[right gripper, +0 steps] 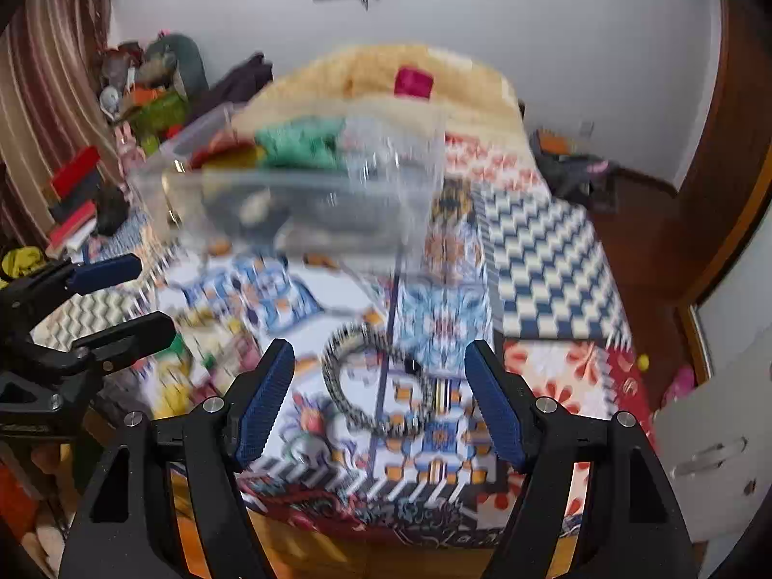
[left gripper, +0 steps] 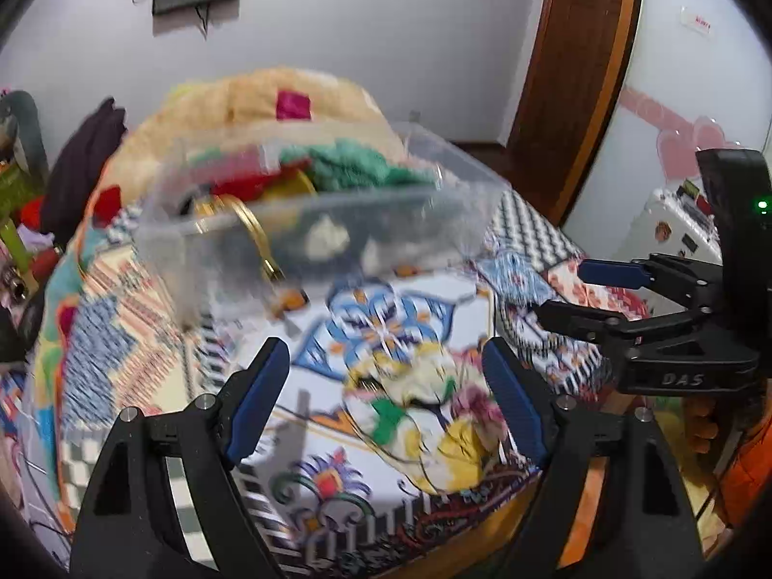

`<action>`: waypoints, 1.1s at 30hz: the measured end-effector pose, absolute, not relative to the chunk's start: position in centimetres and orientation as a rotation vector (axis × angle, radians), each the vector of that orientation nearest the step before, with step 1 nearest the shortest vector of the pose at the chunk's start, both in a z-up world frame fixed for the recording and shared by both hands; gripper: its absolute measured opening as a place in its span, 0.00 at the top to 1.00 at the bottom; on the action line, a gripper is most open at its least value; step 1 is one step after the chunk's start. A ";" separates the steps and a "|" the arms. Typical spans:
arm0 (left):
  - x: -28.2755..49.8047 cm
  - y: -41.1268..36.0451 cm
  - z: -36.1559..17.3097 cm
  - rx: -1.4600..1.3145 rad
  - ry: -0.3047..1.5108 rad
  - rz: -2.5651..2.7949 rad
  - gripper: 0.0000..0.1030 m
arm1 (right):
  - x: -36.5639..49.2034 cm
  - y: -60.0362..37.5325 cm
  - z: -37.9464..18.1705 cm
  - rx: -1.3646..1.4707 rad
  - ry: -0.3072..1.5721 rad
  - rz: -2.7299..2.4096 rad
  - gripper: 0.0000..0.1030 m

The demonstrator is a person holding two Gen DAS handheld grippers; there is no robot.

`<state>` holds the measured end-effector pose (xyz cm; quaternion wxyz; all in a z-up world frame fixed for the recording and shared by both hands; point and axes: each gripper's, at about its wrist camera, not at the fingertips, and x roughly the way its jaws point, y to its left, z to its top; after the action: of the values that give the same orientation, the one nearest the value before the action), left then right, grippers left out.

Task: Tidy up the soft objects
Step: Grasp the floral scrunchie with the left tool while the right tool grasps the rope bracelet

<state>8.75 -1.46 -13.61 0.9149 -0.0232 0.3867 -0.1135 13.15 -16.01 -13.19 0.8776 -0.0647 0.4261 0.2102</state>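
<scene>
A: Well, where are the two claws?

B: Both hang over the near end of a bed covered with a patchwork bedspread. The left claw has its jaws spread wide with nothing pressed between the blue pads. Framed between them on the bedspread lies a crumpled floral cloth, yellow, white, green and pink, touching neither pad.

A: And the right one?

B: The right claw is open too, pads well apart. A black-and-white patterned hair band, ring-shaped, lies flat on the bedspread in the gap between its fingers, not gripped. In the left wrist view the right claw shows at the right edge, jaws parted, and in the right wrist view the left claw appears at the left edge, also parted.

A: Anything further up the bed?

B: A clear plastic bin stands past both items, toward the middle of the bed. Inside I can make out a green knitted piece, something red beside it, and a gold ring-like thing against the near wall. The frames are blurred, so finer detail in the bin is unclear.

A: Behind the bin?

B: A cream fuzzy blanket is heaped at the far end, with a bright pink patch on top.
</scene>
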 end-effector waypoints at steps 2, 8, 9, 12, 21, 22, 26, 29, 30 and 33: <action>8.6 -2.2 -14.5 -0.038 0.822 -0.249 0.20 | 13.1 -16.1 -14.3 -0.140 0.915 0.440 0.32; 8.3 -4.1 -16.3 -0.013 0.862 -0.277 0.20 | 12.7 -16.1 -16.1 -0.163 0.954 0.447 0.32; 8.3 -4.2 -16.4 -0.012 0.866 -0.274 0.20 | 12.7 -16.1 -16.2 -0.163 0.955 0.447 0.36; 8.3 -4.4 -16.8 -0.003 0.861 -0.259 0.20 | 12.5 -16.2 -16.1 -0.153 0.954 0.464 0.50; 8.2 -4.4 -16.8 0.005 0.836 -0.246 0.55 | 12.0 -15.9 -15.9 -0.161 0.923 0.463 0.84; 8.3 -4.2 -16.8 0.001 0.837 -0.248 0.66 | 12.0 -15.9 -15.8 -0.159 0.923 0.468 0.86; 8.1 -3.2 -16.3 -0.015 0.827 -0.255 0.83 | 11.9 -15.9 -15.2 -0.141 0.900 0.489 0.87; 7.6 -2.5 -15.3 -0.022 0.800 -0.255 0.87 | 11.7 -16.0 -14.3 -0.125 0.875 0.501 0.87; 7.6 -2.4 -15.0 -0.022 0.791 -0.253 0.87 | 11.6 -16.0 -14.0 -0.121 0.868 0.503 0.87; 7.3 -2.0 -13.7 -0.025 0.753 -0.244 0.87 | 11.6 -15.9 -12.8 -0.108 0.836 0.511 0.87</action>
<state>7.26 -1.96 -13.74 0.9226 -0.0123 0.3669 -0.1187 11.56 -15.92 -12.77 0.8810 -0.0518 0.4012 0.2453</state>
